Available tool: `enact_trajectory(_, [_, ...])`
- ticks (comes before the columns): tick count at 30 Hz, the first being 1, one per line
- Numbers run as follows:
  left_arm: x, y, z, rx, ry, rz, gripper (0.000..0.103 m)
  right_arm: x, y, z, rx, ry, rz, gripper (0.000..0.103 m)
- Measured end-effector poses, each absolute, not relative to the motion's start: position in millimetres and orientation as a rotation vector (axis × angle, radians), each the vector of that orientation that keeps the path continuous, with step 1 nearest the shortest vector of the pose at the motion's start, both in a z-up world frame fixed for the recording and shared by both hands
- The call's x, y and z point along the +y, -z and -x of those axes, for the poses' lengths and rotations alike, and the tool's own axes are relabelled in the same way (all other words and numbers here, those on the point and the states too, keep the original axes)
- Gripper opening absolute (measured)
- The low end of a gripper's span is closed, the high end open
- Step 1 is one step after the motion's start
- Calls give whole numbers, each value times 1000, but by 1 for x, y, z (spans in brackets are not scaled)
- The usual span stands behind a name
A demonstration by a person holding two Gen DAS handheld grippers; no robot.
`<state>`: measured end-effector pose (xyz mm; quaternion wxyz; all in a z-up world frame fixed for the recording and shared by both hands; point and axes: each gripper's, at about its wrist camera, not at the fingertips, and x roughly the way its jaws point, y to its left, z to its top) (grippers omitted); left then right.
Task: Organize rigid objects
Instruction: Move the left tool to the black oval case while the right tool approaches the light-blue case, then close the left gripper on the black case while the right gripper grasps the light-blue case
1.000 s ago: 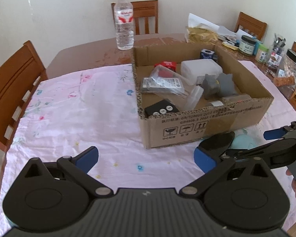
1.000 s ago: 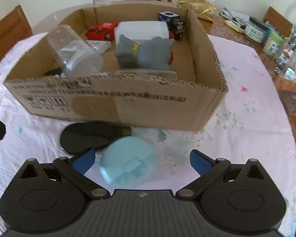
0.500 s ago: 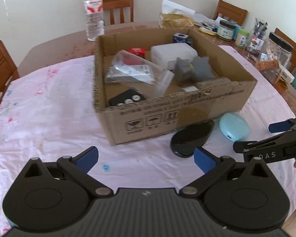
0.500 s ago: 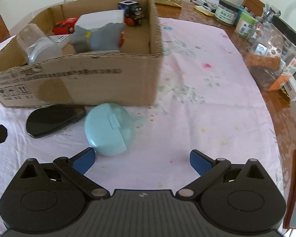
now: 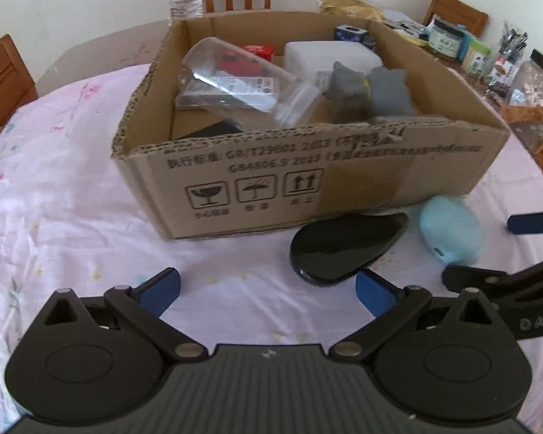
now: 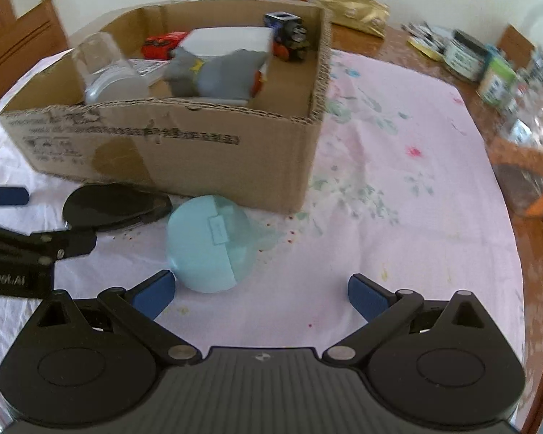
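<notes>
One cardboard box (image 5: 307,181), two loose objects (image 5: 347,249)

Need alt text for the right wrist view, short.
Open right gripper hovers over a pink tablecloth, its left finger by a round light-blue case. Behind, a black oval object lies against a cardboard box of assorted items.

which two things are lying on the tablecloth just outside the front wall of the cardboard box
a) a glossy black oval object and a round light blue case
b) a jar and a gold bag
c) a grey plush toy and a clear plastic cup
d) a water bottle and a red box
a: the glossy black oval object and the round light blue case lie side by side on the tablecloth, against the front wall of the cardboard box.
</notes>
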<state>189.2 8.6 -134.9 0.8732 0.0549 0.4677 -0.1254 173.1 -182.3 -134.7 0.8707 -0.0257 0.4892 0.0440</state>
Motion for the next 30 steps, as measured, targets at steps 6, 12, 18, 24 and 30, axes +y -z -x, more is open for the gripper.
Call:
enact_trajectory(6, [15,135,-189,976,244,-123,103,-170,133,-171,982,-204,123,97])
enact_trajectory(12, [27,133,-184,976,211,-126,103,-159,129,-173,943,-256,152,80])
enact_trajectory(18, [23,134,-182,989,219,-100,103,-159,125,-176,927,-259,137,58])
enact_trajectory(24, [2,134,-184,994,234,-111,103,-175,126,-169,934,-217,121,58])
enact_trajectory(30, [-29,133,-186,1010,215,-95,103,-197,127,-163,925,-182,129,58])
